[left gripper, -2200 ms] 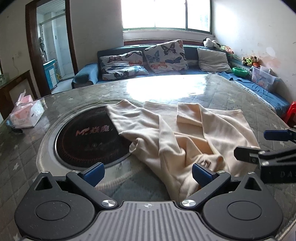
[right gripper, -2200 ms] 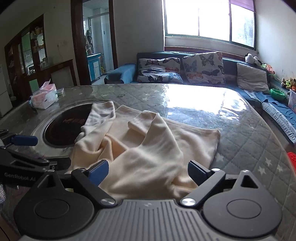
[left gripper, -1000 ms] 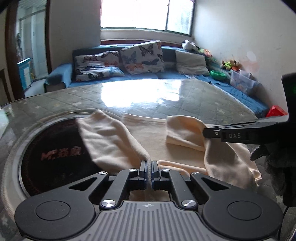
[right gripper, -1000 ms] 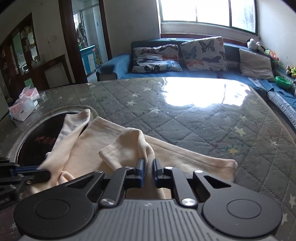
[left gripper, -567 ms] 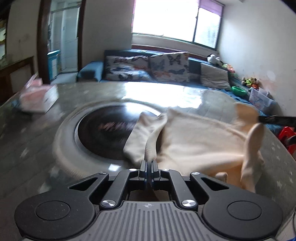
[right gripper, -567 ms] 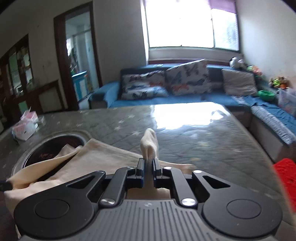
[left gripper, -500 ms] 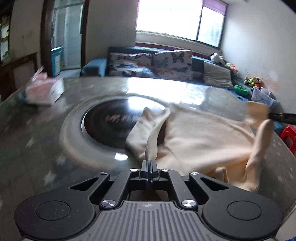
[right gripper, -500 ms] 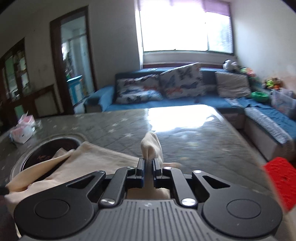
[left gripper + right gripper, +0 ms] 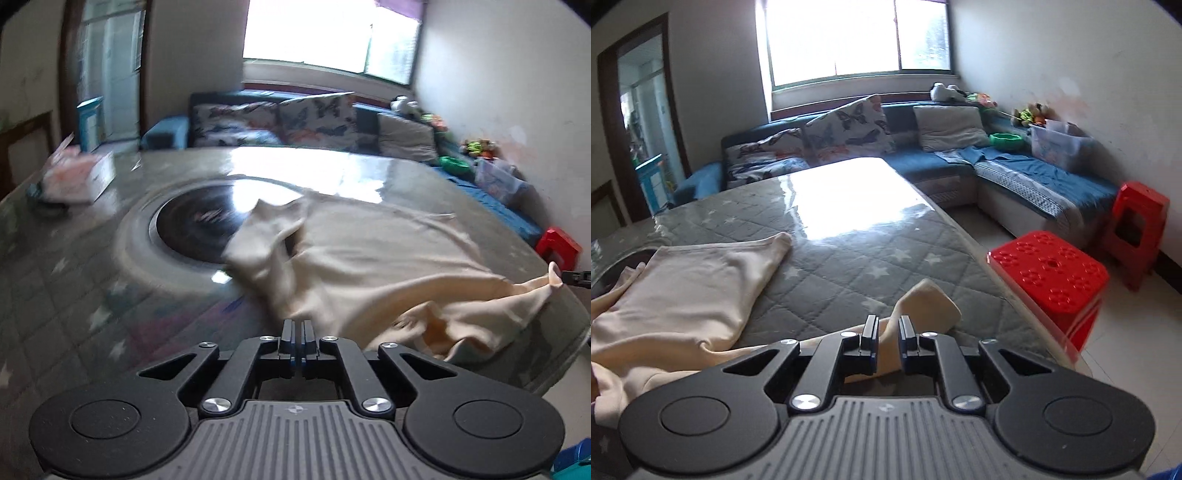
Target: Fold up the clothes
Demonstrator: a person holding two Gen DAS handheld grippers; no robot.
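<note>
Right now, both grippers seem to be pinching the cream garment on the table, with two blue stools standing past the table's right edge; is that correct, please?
Not quite: the stools are red, as the right wrist view shows. The rest holds: the left gripper and right gripper both pinch the cream garment on the table.

Both claws, wide open over the crumpled cream garment two seconds ago, have since closed on its cloth. The left claw and right claw have pulled apart, so the garment, bunched before, now lies stretched wide across the desk.
</note>
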